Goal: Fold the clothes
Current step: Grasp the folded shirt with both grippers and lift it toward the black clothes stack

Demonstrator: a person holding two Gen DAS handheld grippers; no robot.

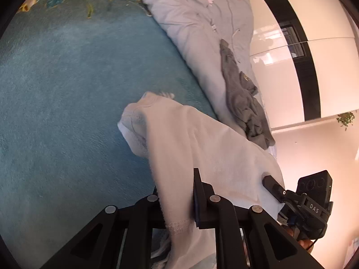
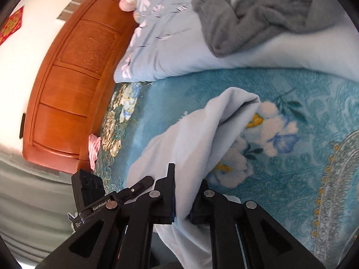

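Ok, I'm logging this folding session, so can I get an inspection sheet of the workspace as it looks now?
Surface: teal floral blanket spread over the bed.
Job's things: white garment, lifted off the blanket and hanging from both grips.
Clutter: crumpled grey garment lying on the pale floral duvet; pink cloth by the headboard.
Grippers: left hand-held gripper shut on the white garment; right hand-held gripper shut on it too.
Cables: nothing seen.
Surroundings: carved wooden headboard, red wall hanging, glossy pale wall panels.
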